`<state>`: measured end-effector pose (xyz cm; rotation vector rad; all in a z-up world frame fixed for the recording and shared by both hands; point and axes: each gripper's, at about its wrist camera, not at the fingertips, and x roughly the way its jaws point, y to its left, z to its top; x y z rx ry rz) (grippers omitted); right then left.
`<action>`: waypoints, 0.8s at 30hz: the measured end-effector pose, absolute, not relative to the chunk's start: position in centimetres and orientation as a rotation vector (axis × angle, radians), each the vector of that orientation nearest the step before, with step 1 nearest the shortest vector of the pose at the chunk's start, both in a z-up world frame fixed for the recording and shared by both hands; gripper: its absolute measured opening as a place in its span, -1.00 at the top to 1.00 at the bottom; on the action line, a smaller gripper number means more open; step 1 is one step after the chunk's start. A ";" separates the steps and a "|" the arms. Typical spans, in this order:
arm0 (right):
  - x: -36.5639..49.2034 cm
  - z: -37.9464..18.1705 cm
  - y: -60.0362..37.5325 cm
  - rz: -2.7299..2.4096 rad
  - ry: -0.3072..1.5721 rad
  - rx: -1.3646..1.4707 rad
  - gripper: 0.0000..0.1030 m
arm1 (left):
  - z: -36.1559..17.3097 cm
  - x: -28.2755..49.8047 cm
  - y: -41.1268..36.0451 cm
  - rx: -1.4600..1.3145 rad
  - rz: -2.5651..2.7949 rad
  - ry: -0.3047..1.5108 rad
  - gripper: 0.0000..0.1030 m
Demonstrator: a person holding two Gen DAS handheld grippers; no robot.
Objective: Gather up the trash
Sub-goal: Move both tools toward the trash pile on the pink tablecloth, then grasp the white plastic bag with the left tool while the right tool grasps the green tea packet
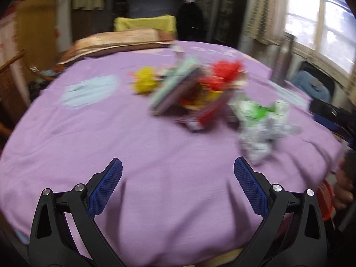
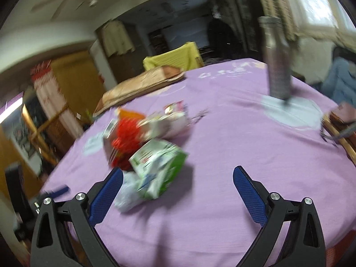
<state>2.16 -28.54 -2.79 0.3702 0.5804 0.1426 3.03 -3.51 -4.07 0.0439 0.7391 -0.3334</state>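
Note:
A heap of trash lies on the purple tablecloth (image 1: 111,144). In the blurred left wrist view it holds a yellow crumpled wrapper (image 1: 144,80), a grey-green box (image 1: 178,84), red wrappers (image 1: 224,71), a green-and-white carton (image 1: 258,109) and crumpled white paper (image 1: 262,140). My left gripper (image 1: 178,169) is open and empty, well short of the heap. In the right wrist view the green-and-white carton (image 2: 158,166) lies just ahead of the left finger, with red wrapper (image 2: 126,140) and a white box (image 2: 166,122) behind. My right gripper (image 2: 178,178) is open and empty.
A tall metal bottle (image 2: 278,60) stands at the far right on a pale blue patch. A folded brown cloth (image 2: 142,84) lies at the table's far edge, before a yellow-draped chair (image 2: 173,55). A red basket (image 1: 324,200) shows past the table's right edge.

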 end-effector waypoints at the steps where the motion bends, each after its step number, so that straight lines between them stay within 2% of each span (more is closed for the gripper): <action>1: 2.1 -2.8 -29.2 0.138 0.579 0.390 -0.89 | -4.1 3.1 -4.7 0.048 -0.393 0.749 -0.88; 9: 2.1 -3.4 -30.8 0.135 0.590 0.416 -0.89 | -5.1 6.4 -10.2 0.057 -0.579 0.839 -0.88; 10: 2.3 -3.4 -30.8 0.135 0.594 0.416 -0.89 | -5.1 6.9 -10.1 0.054 -0.571 0.849 -0.83; 12: 2.4 -3.4 -30.8 0.142 0.597 0.423 -0.89 | -4.7 7.9 -9.2 0.034 -0.566 0.864 -0.59; 13: 2.7 -3.4 -30.6 0.149 0.602 0.424 -0.89 | -4.7 8.1 -8.7 0.030 -0.570 0.861 -0.40; 14: 2.8 -3.4 -30.5 0.156 0.606 0.422 -0.89 | -4.4 8.1 -7.8 0.026 -0.560 0.849 -0.33; 19: 5.5 -3.8 -27.4 0.231 0.677 0.378 -0.89 | -4.0 7.0 -3.5 0.008 -0.507 0.809 -0.32; 24: 8.0 -5.2 -24.5 0.283 0.770 0.402 -0.89 | -4.7 6.7 -3.0 -0.013 -0.519 0.830 -0.35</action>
